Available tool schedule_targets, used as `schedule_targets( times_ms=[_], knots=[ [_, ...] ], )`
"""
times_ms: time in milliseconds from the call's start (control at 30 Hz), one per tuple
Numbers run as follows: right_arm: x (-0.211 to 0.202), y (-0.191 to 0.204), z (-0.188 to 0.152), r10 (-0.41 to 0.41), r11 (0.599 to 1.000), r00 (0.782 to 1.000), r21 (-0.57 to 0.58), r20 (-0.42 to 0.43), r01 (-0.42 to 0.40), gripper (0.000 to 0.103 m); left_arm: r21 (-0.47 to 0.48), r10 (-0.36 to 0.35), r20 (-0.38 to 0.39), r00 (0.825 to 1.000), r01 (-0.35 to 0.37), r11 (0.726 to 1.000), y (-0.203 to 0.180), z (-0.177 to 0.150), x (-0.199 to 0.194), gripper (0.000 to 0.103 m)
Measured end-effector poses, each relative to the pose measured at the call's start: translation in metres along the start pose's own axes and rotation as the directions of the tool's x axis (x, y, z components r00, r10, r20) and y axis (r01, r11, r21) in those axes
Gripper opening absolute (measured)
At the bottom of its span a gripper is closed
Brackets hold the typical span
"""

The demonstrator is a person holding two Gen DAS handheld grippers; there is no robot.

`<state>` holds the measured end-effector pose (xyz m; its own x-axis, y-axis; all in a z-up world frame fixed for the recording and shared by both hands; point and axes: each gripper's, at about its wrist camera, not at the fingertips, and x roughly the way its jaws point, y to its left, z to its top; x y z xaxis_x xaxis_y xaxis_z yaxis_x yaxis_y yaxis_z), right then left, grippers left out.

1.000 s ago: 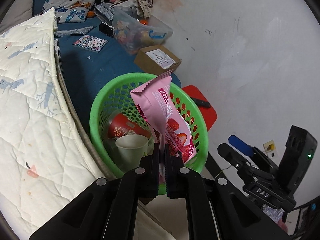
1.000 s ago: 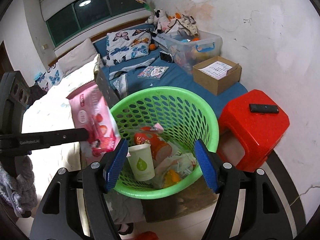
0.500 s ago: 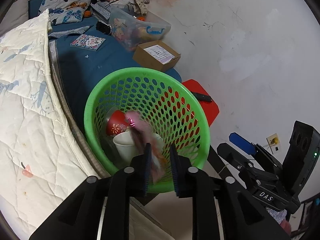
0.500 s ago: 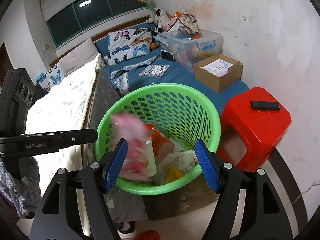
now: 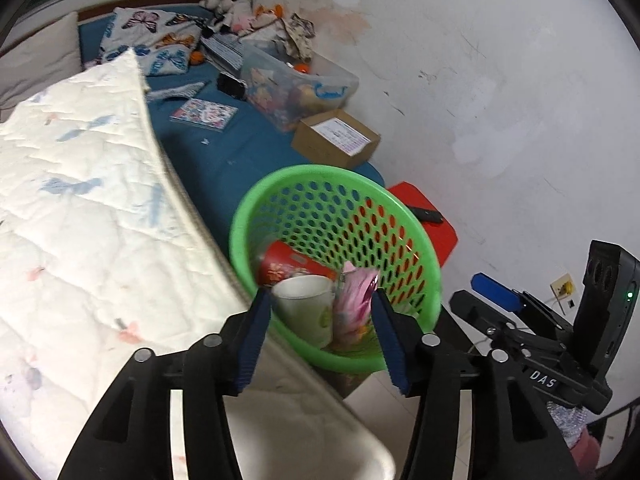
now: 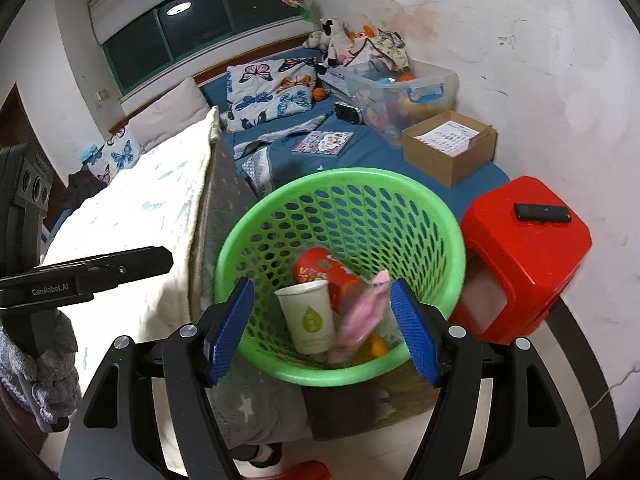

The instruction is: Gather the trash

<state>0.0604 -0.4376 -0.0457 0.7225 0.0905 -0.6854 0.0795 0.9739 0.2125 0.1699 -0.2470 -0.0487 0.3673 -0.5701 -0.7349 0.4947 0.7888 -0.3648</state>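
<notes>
A green plastic basket stands beside the bed. Inside it lie a pink snack wrapper, a white paper cup and a red cup. My left gripper is open and empty, just in front of the basket's near rim. My right gripper is open and empty, over the basket's near rim. The left gripper's arm shows at the left of the right wrist view.
A white quilted mattress lies left of the basket. A red stool with a black remote stands to its right. A cardboard box, a clear toy bin and a booklet lie on the blue bed behind.
My left gripper opened and let go of the pink wrapper, which fell into the basket. The left gripper pulled back toward the near rim. The right gripper stayed open.
</notes>
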Motion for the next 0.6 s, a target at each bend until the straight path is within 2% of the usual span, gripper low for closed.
schedule_targets(
  times_ms=[100,333,600],
  knots=[
    [-0.001,0.008,0.0,0.013,1.0,1.0,-0.001,0.003,-0.013,0.076,-0.003,0.034,0.024,0.999,-0.034,0.999,0.01,-0.006,-0.013,0.057],
    [0.0,0.035,0.002,0.061,0.998,0.998,-0.014,0.008,-0.061,0.078,-0.005,0.116,0.077,0.99,-0.116,0.993,0.033,-0.022,-0.042,0.069],
    [0.002,0.068,0.001,0.087,0.995,0.996,-0.044,0.002,-0.087,0.082,-0.007,0.206,0.149,0.967,-0.207,0.978,0.05,-0.033,-0.078,0.083]
  ],
)
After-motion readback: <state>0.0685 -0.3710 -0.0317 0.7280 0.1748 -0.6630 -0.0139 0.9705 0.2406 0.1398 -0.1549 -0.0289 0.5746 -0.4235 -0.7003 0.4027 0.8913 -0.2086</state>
